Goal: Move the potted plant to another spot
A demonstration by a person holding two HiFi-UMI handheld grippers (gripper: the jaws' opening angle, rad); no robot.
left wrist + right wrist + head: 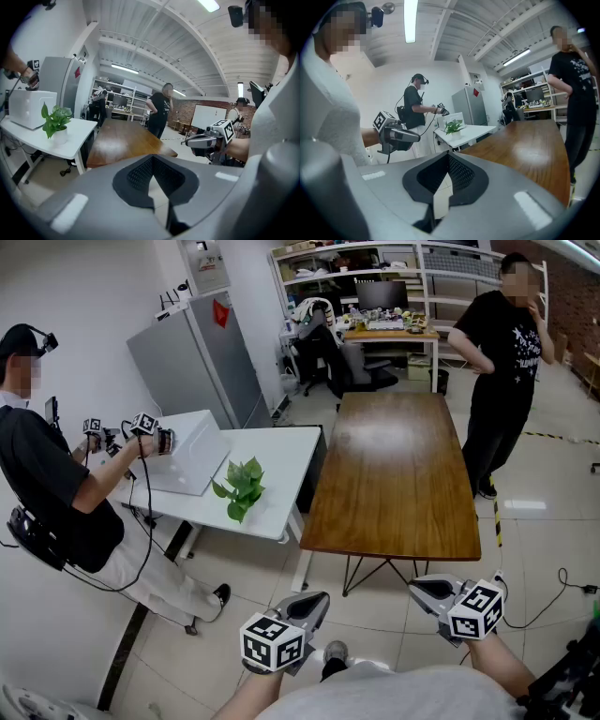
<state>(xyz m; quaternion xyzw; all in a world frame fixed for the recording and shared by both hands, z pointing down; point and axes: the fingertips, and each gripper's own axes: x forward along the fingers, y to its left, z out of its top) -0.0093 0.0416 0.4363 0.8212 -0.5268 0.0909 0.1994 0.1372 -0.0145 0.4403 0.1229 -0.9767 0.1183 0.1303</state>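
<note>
The potted plant (242, 488), green leaves in a small white pot, stands near the front edge of a white table (281, 451). It also shows small in the left gripper view (56, 123) and the right gripper view (453, 126). My left gripper (314, 601) and right gripper (422, 587) hang over the tiled floor, well short of the plant, in front of the near end of the brown wooden table (394, 474). Both are shut with nothing between the jaws, as seen on the left gripper (154, 173) and the right gripper (447, 176).
A seated person (56, 493) holds another pair of grippers over a white box (192, 451) on the white table. A person in black (502, 371) stands by the wooden table's far right. A grey cabinet (192, 357), shelves and a desk (389, 329) line the back.
</note>
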